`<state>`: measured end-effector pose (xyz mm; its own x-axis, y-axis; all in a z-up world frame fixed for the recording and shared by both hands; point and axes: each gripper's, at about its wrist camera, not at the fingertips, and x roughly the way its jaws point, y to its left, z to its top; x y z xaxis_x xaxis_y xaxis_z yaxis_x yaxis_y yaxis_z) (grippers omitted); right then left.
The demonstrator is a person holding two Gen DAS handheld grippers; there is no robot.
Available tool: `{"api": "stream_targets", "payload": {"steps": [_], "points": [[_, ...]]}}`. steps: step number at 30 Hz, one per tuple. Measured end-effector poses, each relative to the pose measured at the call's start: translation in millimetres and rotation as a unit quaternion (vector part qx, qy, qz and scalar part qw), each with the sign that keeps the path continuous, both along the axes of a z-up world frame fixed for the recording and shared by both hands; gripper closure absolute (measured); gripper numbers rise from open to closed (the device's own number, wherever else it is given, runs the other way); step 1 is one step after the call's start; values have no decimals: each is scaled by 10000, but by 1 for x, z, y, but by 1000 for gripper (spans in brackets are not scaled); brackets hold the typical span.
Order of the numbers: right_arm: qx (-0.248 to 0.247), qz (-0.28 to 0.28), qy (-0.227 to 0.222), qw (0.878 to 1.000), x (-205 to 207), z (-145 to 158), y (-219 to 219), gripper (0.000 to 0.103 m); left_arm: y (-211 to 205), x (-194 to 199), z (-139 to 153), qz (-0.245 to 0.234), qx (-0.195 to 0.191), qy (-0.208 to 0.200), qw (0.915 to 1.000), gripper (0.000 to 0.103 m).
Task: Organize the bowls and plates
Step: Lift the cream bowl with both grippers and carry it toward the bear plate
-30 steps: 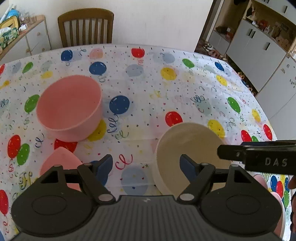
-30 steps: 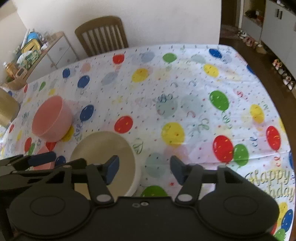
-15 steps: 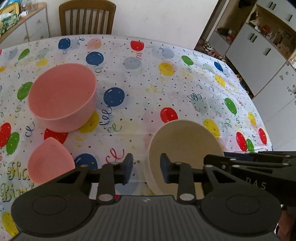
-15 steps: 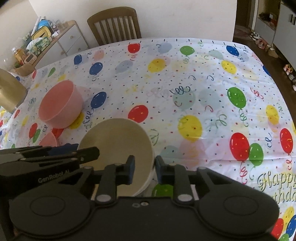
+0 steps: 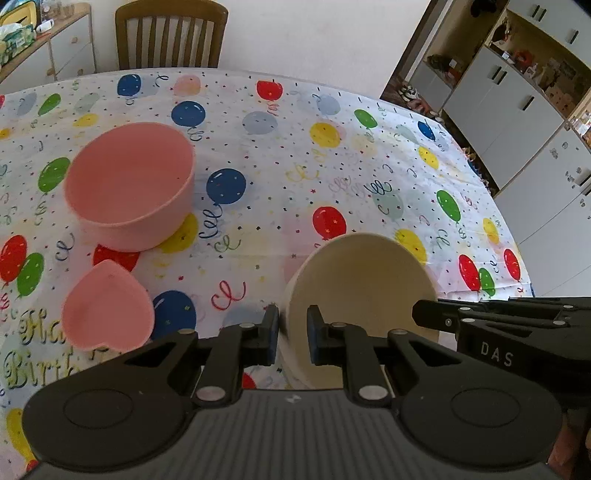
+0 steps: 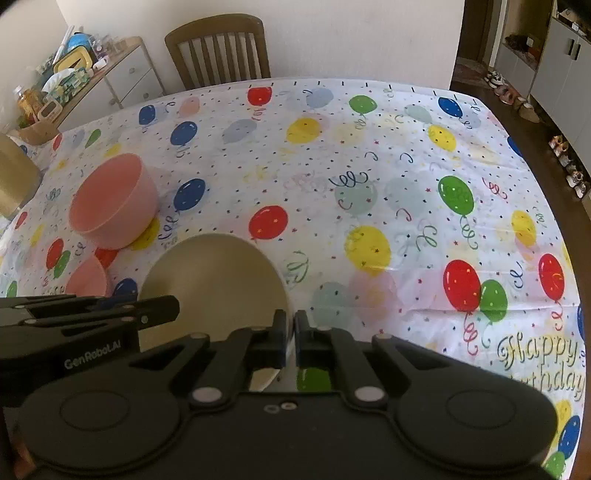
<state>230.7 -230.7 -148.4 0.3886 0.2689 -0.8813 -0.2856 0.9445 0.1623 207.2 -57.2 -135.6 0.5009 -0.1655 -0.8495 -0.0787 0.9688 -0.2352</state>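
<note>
A cream bowl (image 5: 364, 280) sits near the front of the table; it also shows in the right wrist view (image 6: 214, 280). My left gripper (image 5: 291, 334) is shut on its left rim. My right gripper (image 6: 291, 338) is shut on its right rim. A large round pink bowl (image 5: 129, 184) stands upright to the far left, also in the right wrist view (image 6: 110, 201). A small pink heart-shaped bowl (image 5: 107, 308) lies at the near left, partly hidden in the right wrist view (image 6: 86, 278).
The table has a balloon-print cloth (image 6: 369, 184). A wooden chair (image 5: 170, 33) stands at the far edge, a sideboard (image 6: 103, 81) with clutter beyond it. White cupboards (image 5: 517, 110) stand on the right past the table edge.
Both grippers were open either side of the cream bowl's rim and have closed on it. The left view has drawn back, showing more of the heart-shaped bowl.
</note>
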Motion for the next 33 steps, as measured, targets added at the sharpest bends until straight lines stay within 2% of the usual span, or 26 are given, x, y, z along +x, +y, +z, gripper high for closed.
{"api": "stream_targets", "payload": {"steps": [14,26,33], "points": [[82,195,96,9997,-43,30,24,100,27,-58,26,287,-26,47,9996,87],[82,716,290,9970,-92,35,57,99,55,-124,24,827,-144,305,9960,87],[71,1054,445,9934,-120,29,72,99,66,-155,18,1043,-70,474,9934,87]]}}
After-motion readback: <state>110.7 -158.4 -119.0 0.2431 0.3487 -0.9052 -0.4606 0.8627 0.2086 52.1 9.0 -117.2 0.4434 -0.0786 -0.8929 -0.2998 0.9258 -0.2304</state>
